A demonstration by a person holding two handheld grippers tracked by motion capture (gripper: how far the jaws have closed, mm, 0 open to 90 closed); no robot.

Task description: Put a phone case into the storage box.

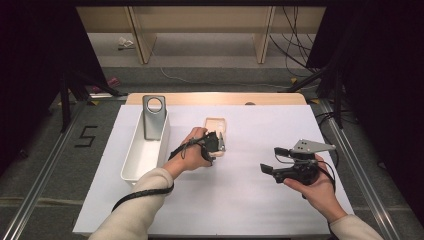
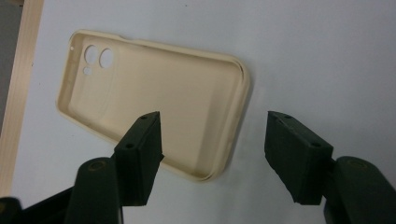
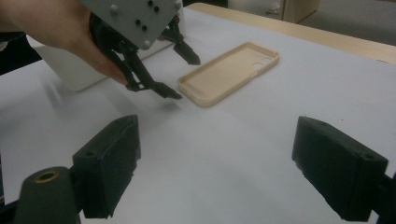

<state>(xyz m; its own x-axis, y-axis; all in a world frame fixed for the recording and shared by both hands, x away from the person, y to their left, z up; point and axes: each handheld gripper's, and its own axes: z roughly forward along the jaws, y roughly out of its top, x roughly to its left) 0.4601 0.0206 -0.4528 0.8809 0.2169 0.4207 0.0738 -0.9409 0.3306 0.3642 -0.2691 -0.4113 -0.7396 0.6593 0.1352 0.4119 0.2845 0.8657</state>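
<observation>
A beige phone case (image 1: 217,127) lies hollow side up on the white table cover, its camera holes toward the far end (image 2: 154,93). My left gripper (image 1: 220,146) hovers at the case's near end, open, its jaws astride the near corner without pressing on it (image 2: 212,116). The right gripper view has that gripper (image 3: 184,78) just left of the case (image 3: 229,70), with both tips apart. My right gripper (image 1: 270,159) is held low over the table's right side, open wide and holding nothing (image 3: 217,123).
A long white bin (image 1: 131,155) stands to the left of the case, and a grey phone case with a round hole (image 1: 153,116) leans upright at its far end. The bin's wall (image 3: 70,70) sits behind the left hand. The table's wooden edge (image 1: 215,98) runs along the back.
</observation>
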